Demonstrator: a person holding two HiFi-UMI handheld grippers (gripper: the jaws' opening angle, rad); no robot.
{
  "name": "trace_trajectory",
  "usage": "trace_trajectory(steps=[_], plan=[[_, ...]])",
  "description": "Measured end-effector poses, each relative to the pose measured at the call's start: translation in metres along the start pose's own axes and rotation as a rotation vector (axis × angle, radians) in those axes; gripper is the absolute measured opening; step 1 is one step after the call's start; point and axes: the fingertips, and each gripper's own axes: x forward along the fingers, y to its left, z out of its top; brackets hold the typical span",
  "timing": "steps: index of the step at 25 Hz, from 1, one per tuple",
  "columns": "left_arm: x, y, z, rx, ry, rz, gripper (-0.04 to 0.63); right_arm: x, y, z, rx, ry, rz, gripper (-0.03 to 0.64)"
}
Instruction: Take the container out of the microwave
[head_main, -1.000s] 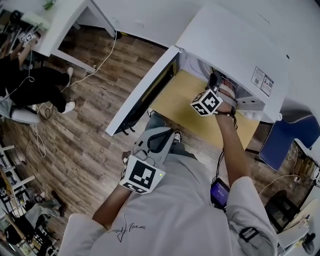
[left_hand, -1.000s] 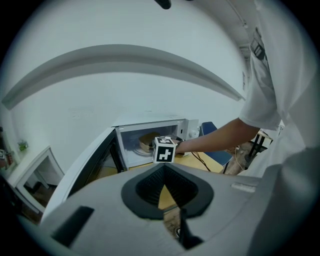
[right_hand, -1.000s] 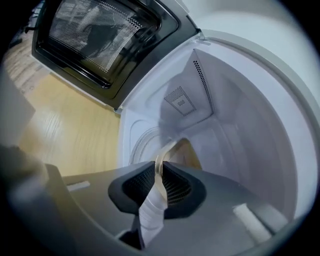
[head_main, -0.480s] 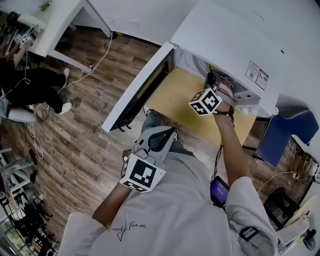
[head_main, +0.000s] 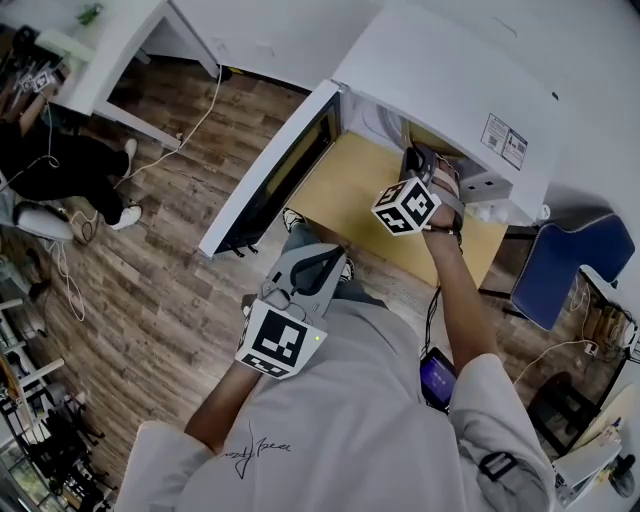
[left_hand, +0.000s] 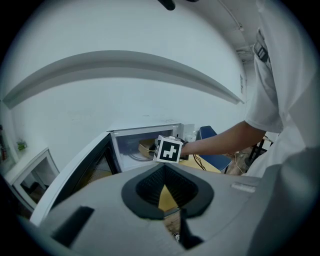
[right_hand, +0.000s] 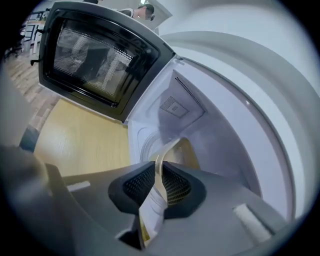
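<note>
A white microwave (head_main: 450, 80) stands on a yellow table (head_main: 350, 205) with its door (head_main: 270, 170) swung open to the left. My right gripper (head_main: 425, 160) reaches into the cavity, and its fingertips are hidden there in the head view. In the right gripper view that gripper (right_hand: 159, 170) is shut on the rim of a tan paper container (right_hand: 167, 150) with a white label, just inside the cavity. From the left gripper view the container (left_hand: 146, 147) shows in the microwave mouth. My left gripper (head_main: 335, 265) hangs back near the person's body, shut (left_hand: 166, 172) on nothing.
The open door (right_hand: 95, 60) juts out over the table's left side. A blue chair (head_main: 570, 270) stands to the right of the table. Cables run across the wooden floor (head_main: 150, 250). A seated person (head_main: 60, 170) and a white desk (head_main: 120, 40) are far left.
My right gripper has drawn back a little from the microwave mouth with the container rim still in its jaws. The left gripper has stayed where it was.
</note>
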Motion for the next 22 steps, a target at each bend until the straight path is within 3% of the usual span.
trace_trajectory(steps=[7,17,22], plan=[[-0.010,0.008,0.000,-0.049,-0.024,0.040,0.002,-0.018,0.004,0.004,0.031,-0.033,0.035,0.060],[-0.016,0.009,0.002,-0.136,-0.064,0.054,0.002,-0.057,0.012,0.009,0.154,-0.085,0.107,0.060],[-0.018,0.018,0.003,-0.128,-0.075,0.086,0.002,-0.074,0.017,0.013,0.196,-0.117,0.139,0.060]])
